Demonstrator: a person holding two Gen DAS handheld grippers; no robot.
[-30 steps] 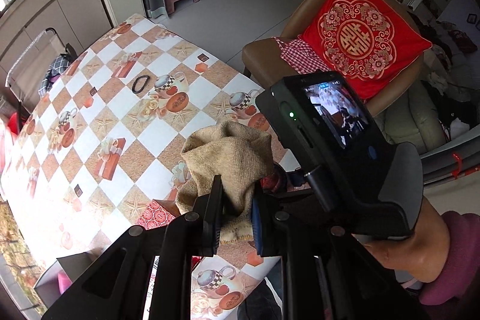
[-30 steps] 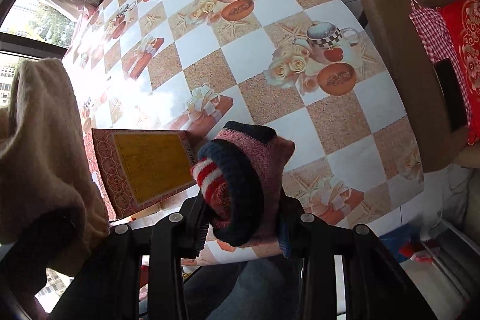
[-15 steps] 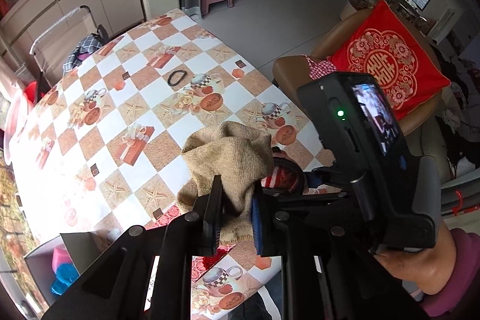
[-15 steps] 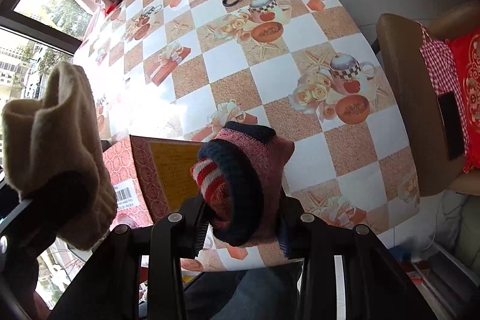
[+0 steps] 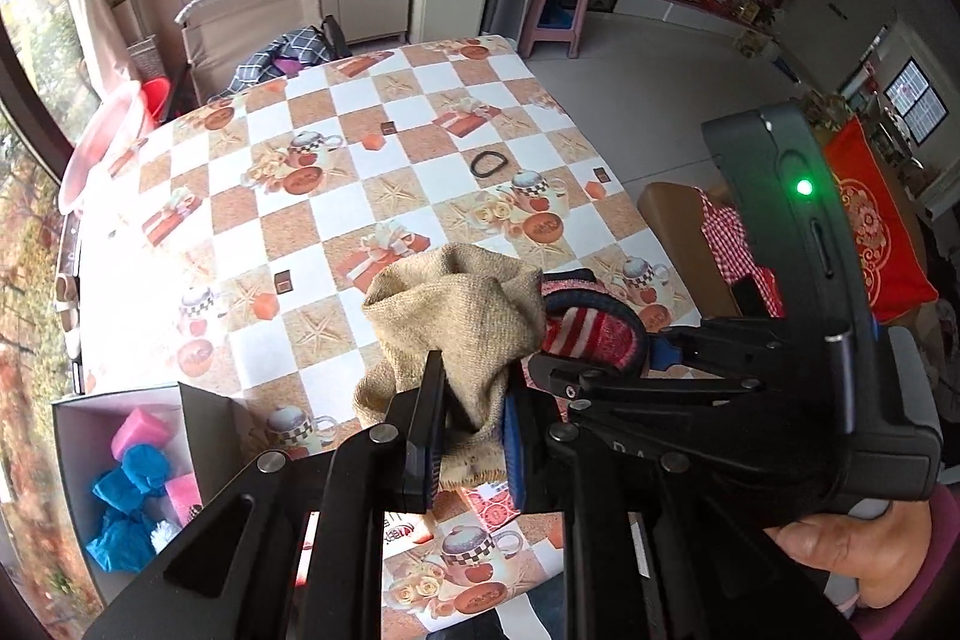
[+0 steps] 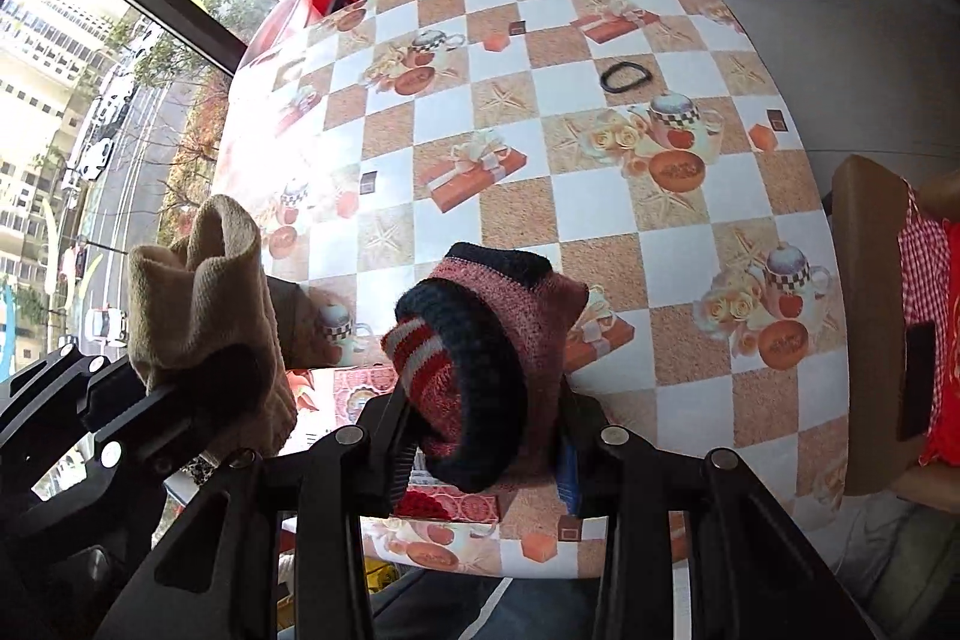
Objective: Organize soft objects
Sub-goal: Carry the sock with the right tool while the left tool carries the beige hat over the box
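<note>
Left wrist: tan sock (image 5: 462, 316) between tool (image 5: 468, 451) pads.

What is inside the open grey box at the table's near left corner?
The left wrist view shows the open grey box holding pink foam blocks, crumpled blue soft pieces and something white and fluffy. Its dark flap and the left gripper's frame hide the rest.

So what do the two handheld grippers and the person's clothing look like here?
Both grippers, left gripper and right gripper, are black linkage frames with silver rivets and blue-padded jaws. The right one carries a dark housing with a green light. The sleeve is maroon.
</note>
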